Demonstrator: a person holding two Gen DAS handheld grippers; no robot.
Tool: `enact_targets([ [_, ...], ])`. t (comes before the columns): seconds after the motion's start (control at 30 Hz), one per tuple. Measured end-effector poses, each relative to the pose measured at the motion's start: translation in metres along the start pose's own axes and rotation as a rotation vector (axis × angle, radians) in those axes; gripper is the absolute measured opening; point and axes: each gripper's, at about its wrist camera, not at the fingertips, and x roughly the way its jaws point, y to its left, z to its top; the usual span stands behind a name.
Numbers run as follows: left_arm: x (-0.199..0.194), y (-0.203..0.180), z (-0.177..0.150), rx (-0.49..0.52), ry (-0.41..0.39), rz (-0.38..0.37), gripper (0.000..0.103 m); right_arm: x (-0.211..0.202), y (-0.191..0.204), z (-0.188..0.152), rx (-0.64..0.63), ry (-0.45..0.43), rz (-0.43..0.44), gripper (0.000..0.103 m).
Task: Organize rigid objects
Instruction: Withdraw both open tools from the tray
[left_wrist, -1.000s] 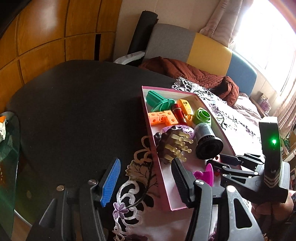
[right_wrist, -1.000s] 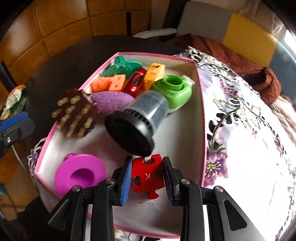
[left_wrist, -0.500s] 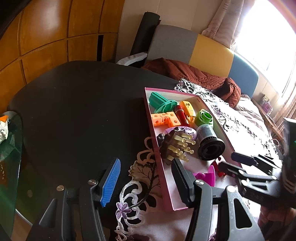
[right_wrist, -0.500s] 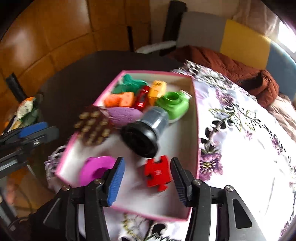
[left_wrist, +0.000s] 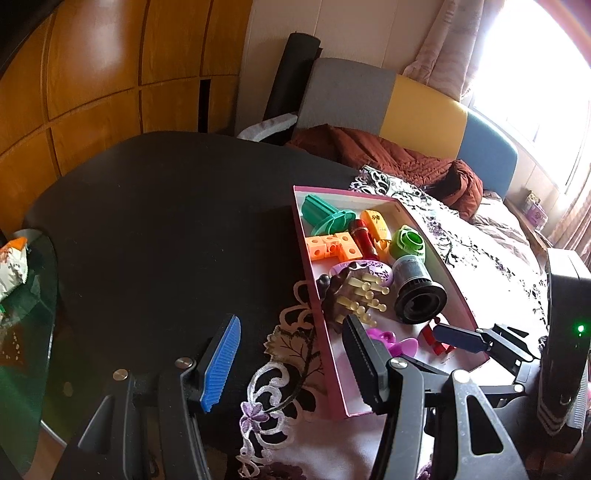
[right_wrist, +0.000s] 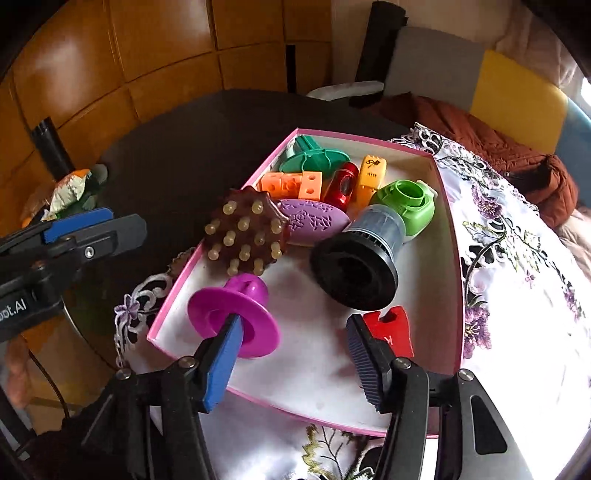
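Room: wood-panelled wall behind, a sofa in grey, yellow and blue with a rust blanket, bright window beyond it.
Surface: dark round table (left_wrist: 155, 206) with a floral lace cloth (right_wrist: 517, 266) over the half nearest the sofa.
Box: shallow pink box (right_wrist: 448, 206) on the cloth, just ahead of the right claw and ahead-right of the left one.
Right claw (right_wrist: 291, 347): jaws opening, nothing pressed between them; it hangs over the near end of the box.
Red piece (right_wrist: 391, 325): a jigsaw-shaped tile lying on the box floor, just ahead of the right claw's right-hand pad, free of both.
Magenta piece (right_wrist: 236, 314): flanged toy on the box floor, just ahead of the same claw's blue pad.
Further in: black funnel-like cup (right_wrist: 365, 254), brown studded massager (right_wrist: 245, 236), purple oval, green, orange, red and yellow toys at the far end.
Left claw (left_wrist: 291, 358): jaws apart and empty, over the table edge, beside the box's long side.
Progress: I'd say nearly done. Every loose toy I can see sits in the box.
Left: nothing stray shows on table or cloth; perhaps only pulling the claws clear.
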Motion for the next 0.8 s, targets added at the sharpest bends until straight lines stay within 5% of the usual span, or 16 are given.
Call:
enact_targets([
  [0.17, -0.005, -0.002, 0.000, -0.001, -0.014, 0.052, 0.058, -0.005, -0.002, -0.001, 0.012, -0.029, -0.002, 0.062],
  [0.47, -0.030, -0.012, 0.000, 0.000, -0.100, 0.151, 0.061, -0.035, -0.009, -0.002, 0.091, -0.176, -0.092, 0.087],
  [0.8, -0.051, -0.032, -0.003, -0.005, -0.180, 0.189, 0.074, -0.053, -0.030, -0.006, 0.201, -0.218, -0.136, 0.088],
])
